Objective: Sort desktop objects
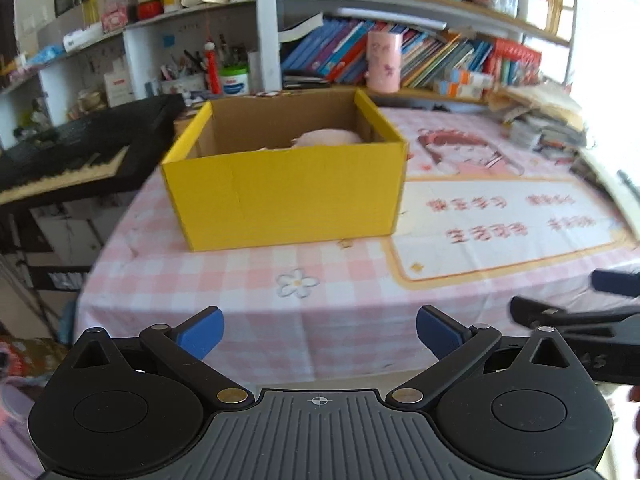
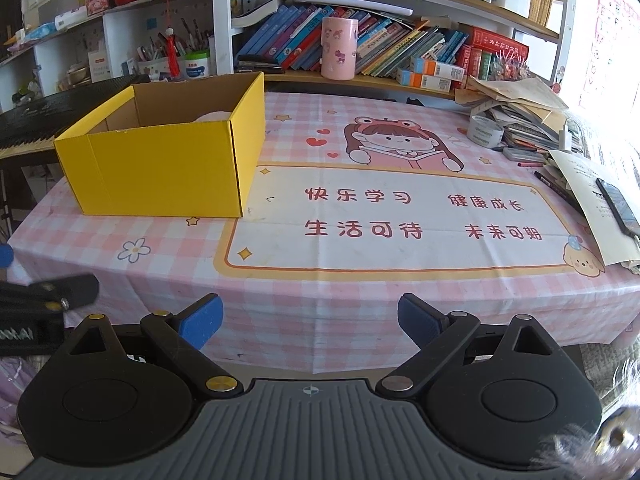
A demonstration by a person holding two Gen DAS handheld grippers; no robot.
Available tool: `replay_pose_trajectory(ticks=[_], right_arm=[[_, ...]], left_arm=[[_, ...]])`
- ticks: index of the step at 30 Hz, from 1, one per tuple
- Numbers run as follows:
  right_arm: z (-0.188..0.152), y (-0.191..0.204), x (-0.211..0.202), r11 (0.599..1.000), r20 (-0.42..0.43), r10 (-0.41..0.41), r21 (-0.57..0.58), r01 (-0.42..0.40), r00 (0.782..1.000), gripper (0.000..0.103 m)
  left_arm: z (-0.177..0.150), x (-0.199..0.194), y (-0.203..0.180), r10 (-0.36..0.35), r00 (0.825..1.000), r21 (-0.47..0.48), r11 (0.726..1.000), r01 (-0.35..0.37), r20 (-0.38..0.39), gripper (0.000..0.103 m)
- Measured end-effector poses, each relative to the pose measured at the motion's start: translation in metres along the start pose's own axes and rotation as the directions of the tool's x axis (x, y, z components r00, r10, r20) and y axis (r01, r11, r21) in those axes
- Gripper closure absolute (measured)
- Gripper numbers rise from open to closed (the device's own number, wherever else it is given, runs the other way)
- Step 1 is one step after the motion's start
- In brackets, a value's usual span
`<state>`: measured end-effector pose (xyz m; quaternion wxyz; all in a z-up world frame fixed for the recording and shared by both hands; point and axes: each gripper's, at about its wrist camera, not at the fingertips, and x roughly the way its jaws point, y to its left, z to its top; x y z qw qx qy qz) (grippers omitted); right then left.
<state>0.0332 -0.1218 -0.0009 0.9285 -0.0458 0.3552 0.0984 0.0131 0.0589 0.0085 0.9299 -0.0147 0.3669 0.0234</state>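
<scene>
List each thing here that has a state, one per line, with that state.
yellow box: open-topped, upright on the table, a pale pink thing inside.
left gripper: fingers open, nothing between them.
right gripper: fingers open, nothing between them.
tape roll: lying flat by the paper pile.
pink cup: upright on the shelf.
phone: flat on papers.

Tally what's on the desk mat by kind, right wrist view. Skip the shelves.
Yellow cardboard box: 1
Pale object inside the box, only partly visible: 1
Roll of tape: 1
Black pen: 1
Phone: 1
Pile of papers and books: 1 pile, items too jumbled to count
Total: 6
</scene>
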Motion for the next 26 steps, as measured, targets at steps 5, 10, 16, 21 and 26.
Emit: replay_pose_trajectory(ticks=[5, 10, 16, 21, 26], right_arm=[[0.000, -0.002, 0.001, 1.000, -0.001, -0.002, -0.001, 0.002, 1.000, 0.009], [0.000, -0.004, 0.002, 1.000, -0.003, 0.001, -0.010, -0.001, 1.000, 0.009], [-0.001, -0.004, 0.004, 1.000, -0.016, 0.005, -0.015, -0.005, 1.000, 0.009], [0.000, -0.005, 0.007, 1.000, -0.026, 0.006, -0.011, -0.006, 1.000, 0.009], [0.002, -0.006, 0.009, 1.000, -0.030, 0.006, -0.016, -0.007, 1.000, 0.009]], left_arm=[[0.000, 0.003, -0.001, -0.025, 1.000, 0.000, 1.000, 0.025, -0.019, 0.000], [-0.001, 0.006, -0.001, -0.036, 0.998, -0.013, 0.999, 0.035, -0.042, 0.000], [-0.004, 0.012, 0.001, -0.037, 0.997, -0.033, 0.999, 0.035, -0.073, 0.000], [-0.005, 0.014, 0.005, -0.052, 0.996, -0.060, 0.997, 0.048, -0.067, 0.000], [0.001, 0.022, 0.008, -0.067, 0.994, -0.077, 0.995, 0.060, -0.089, 0.000]])
